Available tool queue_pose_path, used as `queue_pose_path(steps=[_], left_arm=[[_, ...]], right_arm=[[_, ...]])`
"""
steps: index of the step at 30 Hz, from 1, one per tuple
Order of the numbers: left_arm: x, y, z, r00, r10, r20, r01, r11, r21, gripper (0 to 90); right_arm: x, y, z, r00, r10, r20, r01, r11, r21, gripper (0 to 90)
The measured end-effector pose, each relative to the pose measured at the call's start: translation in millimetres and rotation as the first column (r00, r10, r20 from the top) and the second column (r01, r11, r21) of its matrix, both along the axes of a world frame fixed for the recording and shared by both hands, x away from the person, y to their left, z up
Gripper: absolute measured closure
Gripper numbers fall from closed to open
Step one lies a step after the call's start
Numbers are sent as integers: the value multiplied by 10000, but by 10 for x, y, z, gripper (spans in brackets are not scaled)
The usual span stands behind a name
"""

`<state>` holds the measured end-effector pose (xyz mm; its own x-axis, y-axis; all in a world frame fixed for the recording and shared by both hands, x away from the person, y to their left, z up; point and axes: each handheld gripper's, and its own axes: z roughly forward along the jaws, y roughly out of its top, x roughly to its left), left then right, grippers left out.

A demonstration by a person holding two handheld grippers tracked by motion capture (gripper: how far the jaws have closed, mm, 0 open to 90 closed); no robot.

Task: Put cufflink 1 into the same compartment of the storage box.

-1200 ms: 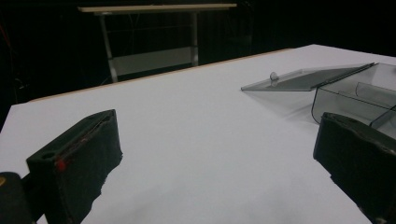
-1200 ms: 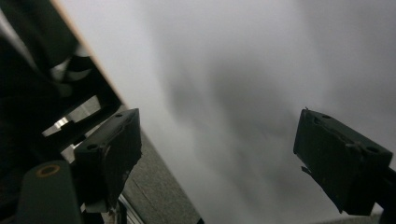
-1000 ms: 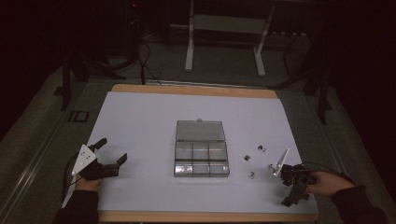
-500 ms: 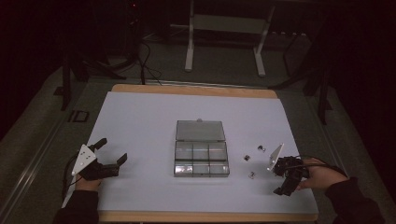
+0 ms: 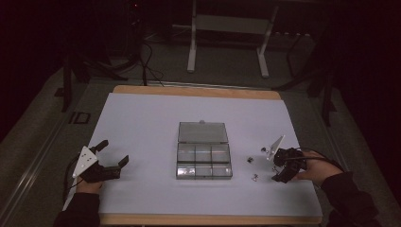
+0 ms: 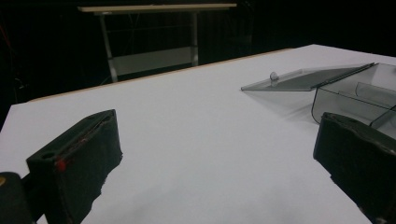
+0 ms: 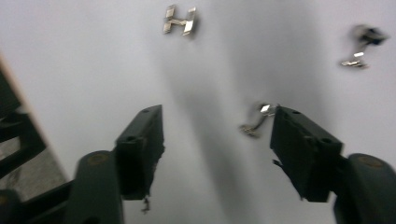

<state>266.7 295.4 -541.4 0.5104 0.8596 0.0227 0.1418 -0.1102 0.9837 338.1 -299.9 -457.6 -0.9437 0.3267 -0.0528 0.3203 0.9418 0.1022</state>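
Cufflink (image 7: 258,119) pickup beside the box (image 5: 203,156).
Right gripper (image 7: 217,140), half open and just been closing, should centre it first; left gripper (image 6: 215,158) is open.

White table (image 5: 142,118), wood-edged, bearing a box and small metal parts.
Lying open at the middle: clear box (image 5: 204,161), lid (image 5: 202,133) flat on the far side; resting right of it, well apart from one another: cufflinks (image 5: 255,178), (image 5: 250,160), (image 5: 264,150).
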Motion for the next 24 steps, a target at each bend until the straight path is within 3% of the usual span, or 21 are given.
queue_pose_path(steps=[4,11,24], left_arm=[[1,1,0,10000,-1,-6,1,10000,4,17],[2,2,0,10000,-18,-10,18,10000,-6,17],[3,4,0,10000,-32,-24,32,10000,-7,16]], right_arm=[[109,-2,-50,10000,-35,-82,34,10000,-72,533],[264,-2,-186,9991,-284,-323,270,9987,-430,585],[311,-7,-361,9969,-472,-634,398,9928,-1131,654]])
